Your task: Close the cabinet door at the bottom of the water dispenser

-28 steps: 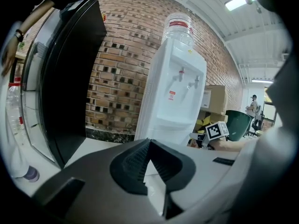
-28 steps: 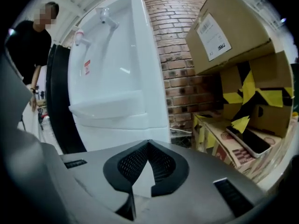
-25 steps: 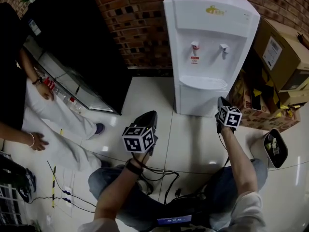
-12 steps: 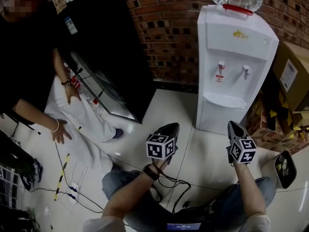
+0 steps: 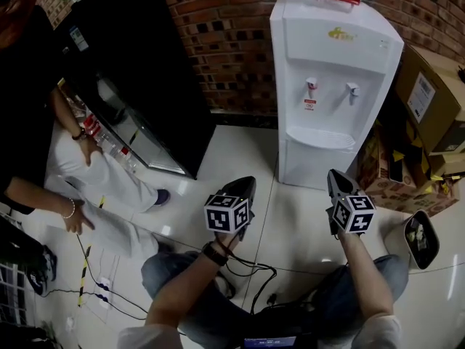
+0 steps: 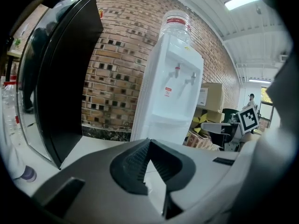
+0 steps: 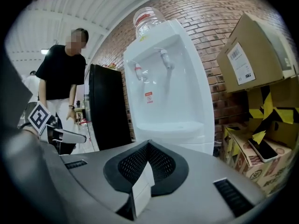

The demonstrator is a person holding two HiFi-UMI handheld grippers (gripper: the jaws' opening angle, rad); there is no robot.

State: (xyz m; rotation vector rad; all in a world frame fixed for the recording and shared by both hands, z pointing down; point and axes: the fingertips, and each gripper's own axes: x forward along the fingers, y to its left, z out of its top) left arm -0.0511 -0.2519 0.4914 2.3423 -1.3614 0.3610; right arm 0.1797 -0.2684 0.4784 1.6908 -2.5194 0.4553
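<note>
The white water dispenser (image 5: pixel 330 86) stands against the brick wall with a clear bottle on top. Its bottom cabinet door (image 5: pixel 314 167) lies flush with the white front. My right gripper (image 5: pixel 332 174) hovers over the floor a short way in front of the dispenser's base, touching nothing, its jaws shut and empty. My left gripper (image 5: pixel 248 183) is held to the left at about the same distance, also shut and empty. In the right gripper view the dispenser (image 7: pixel 163 83) fills the middle beyond my right gripper (image 7: pixel 148 143). The left gripper view shows the dispenser (image 6: pixel 170 87) ahead of my left gripper (image 6: pixel 148 140).
A tall black cooler (image 5: pixel 138 71) with its glass door swung open stands at the left, and a person (image 5: pixel 36 122) in a black top is beside it. Cardboard boxes (image 5: pixel 429 93) are stacked right of the dispenser. Cables (image 5: pixel 247 267) trail on the tiled floor near my legs.
My right gripper has pulled back and up from the dispenser's lower right corner, then held still. The left gripper has stayed in place. The head view has swung about.
</note>
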